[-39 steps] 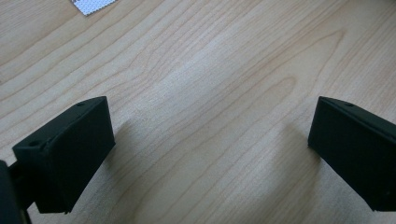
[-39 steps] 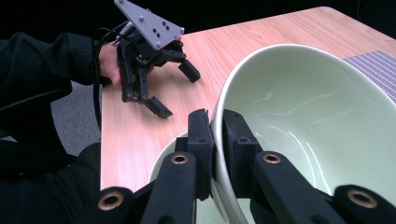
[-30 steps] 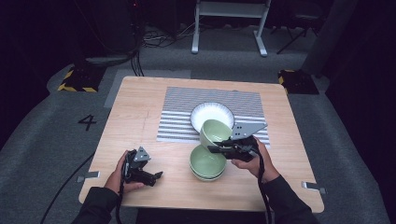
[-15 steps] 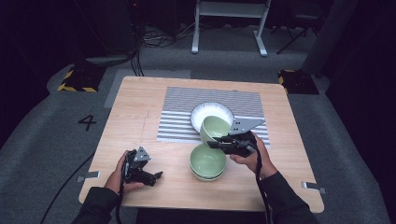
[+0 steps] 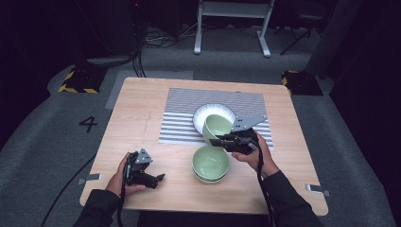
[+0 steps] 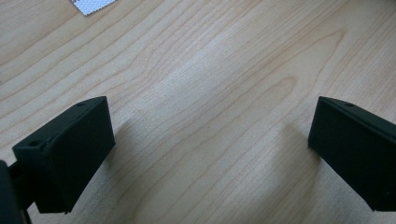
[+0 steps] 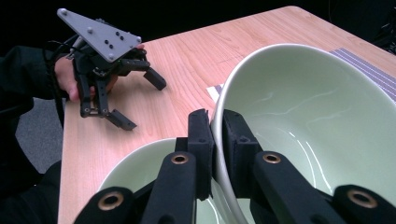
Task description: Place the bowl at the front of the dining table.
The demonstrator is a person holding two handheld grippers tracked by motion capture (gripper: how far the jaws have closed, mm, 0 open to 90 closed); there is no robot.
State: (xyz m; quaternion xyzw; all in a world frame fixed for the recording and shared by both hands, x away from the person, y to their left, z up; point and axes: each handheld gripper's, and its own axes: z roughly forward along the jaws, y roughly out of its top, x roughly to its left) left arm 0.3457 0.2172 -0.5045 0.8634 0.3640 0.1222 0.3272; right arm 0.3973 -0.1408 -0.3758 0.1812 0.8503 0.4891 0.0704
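The right tool pinches the rim of a pale green bowl, one jaw inside the wall and one outside, and holds it tilted above the desk; the high view places that bowl over the 6 o'clock edge of a white plate that lies on a striped mat; the right gripper view adds what the high view cannot, the jaws closed tight on the thin rim with no gap to either side, and the glossy inside of the bowl rising at 2 o'clock; below the jaws it shows the rim of a second green bowl; the high view shows that one as the top of a short stack sitting on bare wood just 6 o'clock of the held bowl, near it but apart.

The left tool rests low at the desk's 7 o'clock corner, held by the left hand; the left gripper view shows its jaws spread wide over bare wood grain with nothing between them, and a corner of the mat at 11 o'clock; the right gripper view shows the same tool from across the desk, gaping and empty.

Open wood runs along the whole 9 o'clock side and the near edge between the two hands; the 3 o'clock strip beside the mat is narrower.
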